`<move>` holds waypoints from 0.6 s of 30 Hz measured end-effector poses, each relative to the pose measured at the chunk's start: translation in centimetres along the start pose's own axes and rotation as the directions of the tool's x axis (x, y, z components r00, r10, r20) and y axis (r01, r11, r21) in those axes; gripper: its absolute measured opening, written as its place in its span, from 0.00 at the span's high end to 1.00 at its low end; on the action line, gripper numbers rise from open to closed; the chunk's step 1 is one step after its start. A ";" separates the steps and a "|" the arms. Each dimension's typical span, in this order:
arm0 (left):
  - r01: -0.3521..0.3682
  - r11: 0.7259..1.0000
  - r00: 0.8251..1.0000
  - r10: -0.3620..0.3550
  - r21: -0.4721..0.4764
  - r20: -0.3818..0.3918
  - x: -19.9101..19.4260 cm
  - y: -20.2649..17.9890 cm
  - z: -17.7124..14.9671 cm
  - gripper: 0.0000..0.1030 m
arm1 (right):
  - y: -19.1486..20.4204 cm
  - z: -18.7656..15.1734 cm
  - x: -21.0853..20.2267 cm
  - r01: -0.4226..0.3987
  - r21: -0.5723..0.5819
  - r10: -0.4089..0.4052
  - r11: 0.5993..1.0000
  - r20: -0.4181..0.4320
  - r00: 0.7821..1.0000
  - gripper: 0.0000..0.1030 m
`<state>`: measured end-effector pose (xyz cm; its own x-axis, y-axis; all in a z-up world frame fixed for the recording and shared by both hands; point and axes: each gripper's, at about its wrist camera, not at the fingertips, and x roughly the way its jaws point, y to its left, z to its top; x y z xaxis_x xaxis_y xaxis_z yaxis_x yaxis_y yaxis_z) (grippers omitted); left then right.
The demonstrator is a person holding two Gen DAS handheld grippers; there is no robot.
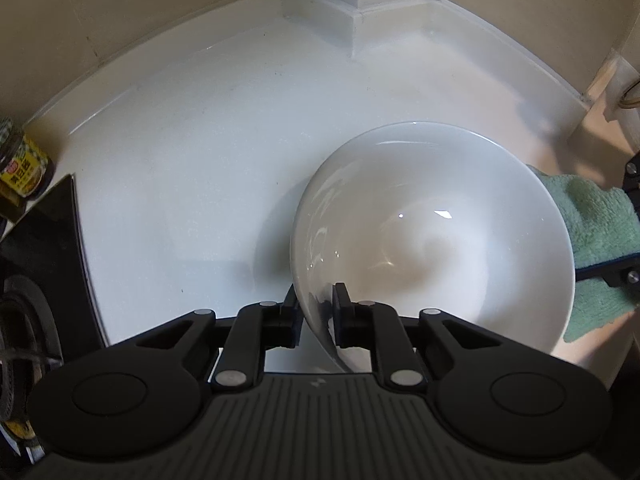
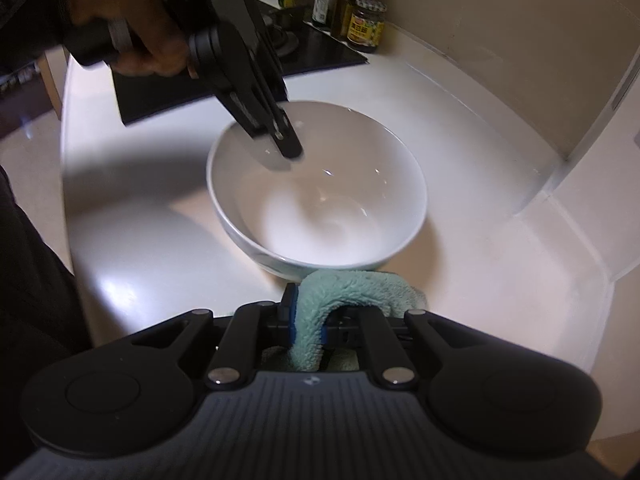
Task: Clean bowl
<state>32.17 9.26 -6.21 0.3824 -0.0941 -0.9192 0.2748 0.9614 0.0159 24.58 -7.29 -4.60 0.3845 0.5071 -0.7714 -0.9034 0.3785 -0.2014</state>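
Round white glossy ceramic bowl (image 2: 320, 188) sits on the white countertop (image 1: 180, 168), mouth facing up and tipped slightly; being round, it has no long axis. Left gripper (image 1: 314, 316) straddles the bowl's rim, one finger outside, one inside; the frames do not settle whether the pads press the wall. Right gripper (image 2: 308, 320) is clamped on a pale green terry cloth (image 2: 352, 284), just beside the bowl's near outer wall.
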 end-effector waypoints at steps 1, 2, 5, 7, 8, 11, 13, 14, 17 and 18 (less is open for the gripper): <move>0.001 0.999 1.000 -0.001 0.032 0.006 0.1 -0.1 0.2 0.85 | 0.1 0.1 0.0 0.001 -0.003 -0.001 1.000 0.001 1.000 0.94; 0.001 0.998 1.000 -0.002 0.067 0.009 0.1 -0.3 0.4 0.84 | 0.1 0.1 -0.1 0.000 -0.002 0.000 1.000 0.001 1.000 0.94; 0.004 0.985 1.000 -0.007 0.173 0.017 0.5 -0.8 1.1 0.82 | 0.4 0.1 -0.1 -0.002 0.001 0.002 1.000 -0.002 1.000 0.95; 0.012 0.978 1.000 -0.015 0.210 0.011 0.7 -1.0 1.4 0.81 | 0.3 0.0 0.0 -0.001 0.012 0.001 1.000 -0.004 1.000 0.95; 0.012 0.976 1.000 -0.013 0.218 0.004 0.8 -1.1 1.6 0.81 | 0.1 -0.1 0.1 0.005 0.028 -0.004 1.000 -0.008 1.000 0.95; -0.003 0.981 1.000 0.006 0.194 -0.014 0.8 -1.4 1.8 0.80 | -0.4 -0.3 0.2 0.036 0.046 -0.036 0.998 -0.009 0.999 0.95; -0.015 0.989 1.000 0.018 0.148 -0.022 0.6 -1.5 1.8 0.80 | -0.6 -0.3 0.2 0.049 0.053 -0.049 0.997 -0.010 0.999 0.95; -0.019 0.993 0.999 0.023 0.118 -0.027 0.6 -1.4 1.8 0.80 | -0.7 -0.3 0.2 0.051 0.057 -0.051 0.997 -0.010 0.999 0.95; -0.017 1.000 0.999 0.017 -0.001 -0.044 0.4 -0.6 2.0 0.80 | -0.8 -0.3 0.2 0.054 0.053 -0.053 0.997 -0.010 0.999 0.94; -0.015 0.999 0.999 0.014 -0.039 -0.042 0.1 -0.1 1.8 0.80 | -0.9 -0.2 0.3 0.054 0.051 -0.053 0.997 -0.010 0.999 0.94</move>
<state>33.73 8.67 -5.58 0.3491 -0.0703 -0.9344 0.2341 0.9721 0.0143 25.44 -7.65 -4.77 0.4301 0.4784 -0.7656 -0.8706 0.4442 -0.2115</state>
